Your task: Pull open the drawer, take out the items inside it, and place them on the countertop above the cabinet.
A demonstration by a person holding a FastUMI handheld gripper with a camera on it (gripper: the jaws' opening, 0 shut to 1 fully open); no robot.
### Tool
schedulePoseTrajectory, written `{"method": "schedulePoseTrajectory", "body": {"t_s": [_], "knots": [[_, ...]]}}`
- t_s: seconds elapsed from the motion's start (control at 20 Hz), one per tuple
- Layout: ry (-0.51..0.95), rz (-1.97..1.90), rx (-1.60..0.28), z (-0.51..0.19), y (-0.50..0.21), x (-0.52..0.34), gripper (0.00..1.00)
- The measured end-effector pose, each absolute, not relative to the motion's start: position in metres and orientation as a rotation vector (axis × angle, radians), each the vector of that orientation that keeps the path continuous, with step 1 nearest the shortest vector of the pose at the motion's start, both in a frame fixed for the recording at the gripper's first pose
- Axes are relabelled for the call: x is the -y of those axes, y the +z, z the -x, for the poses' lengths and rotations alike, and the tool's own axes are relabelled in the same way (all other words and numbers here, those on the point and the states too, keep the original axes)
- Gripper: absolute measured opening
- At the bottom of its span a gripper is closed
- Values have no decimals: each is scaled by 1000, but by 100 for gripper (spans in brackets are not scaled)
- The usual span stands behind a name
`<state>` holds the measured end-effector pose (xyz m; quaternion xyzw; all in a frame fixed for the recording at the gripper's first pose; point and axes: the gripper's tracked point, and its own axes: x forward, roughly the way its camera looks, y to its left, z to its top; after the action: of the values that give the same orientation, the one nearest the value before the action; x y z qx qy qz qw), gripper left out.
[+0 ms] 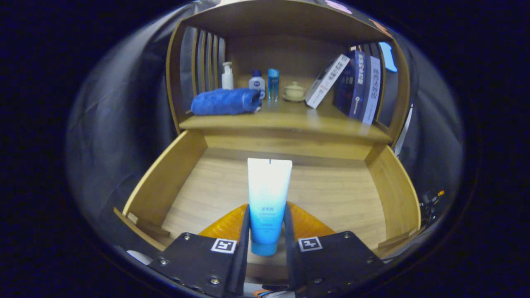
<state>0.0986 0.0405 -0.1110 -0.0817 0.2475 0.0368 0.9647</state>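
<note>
Right now the cabinet (285,25) is standing well beyond the claw, its bench (290,120) already carrying a rolled blue towel (225,101), some small bottles (256,80), a lidded cup (295,91) and leaning books (356,82). Below it, the drawer (165,178) is sitting pulled open, its wooden floor bare on both sides of the claw. The claw (267,223) is closing narrowly on the tube (268,198), both fingers pressing its lower body near the cap, the flat crimped end pointing ahead towards the drawer's back wall.

The tube is soft and being held low, so it is likely to swing or slide out during a quick lift. The bench lip overhanging the drawer's back is the edge to clear; raising too far forward could knock the tube against it. Open room is waiting at the bench's middle front, between towel and books.
</note>
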Motion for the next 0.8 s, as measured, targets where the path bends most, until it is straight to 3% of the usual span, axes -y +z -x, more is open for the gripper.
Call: {"method": "schedulePoseTrajectory", "body": {"t_s": [0.35,0.8], "knots": [[58,157,-273,-107,-27,-38,40],[36,198,-36,-176,57,-47,39]]}}
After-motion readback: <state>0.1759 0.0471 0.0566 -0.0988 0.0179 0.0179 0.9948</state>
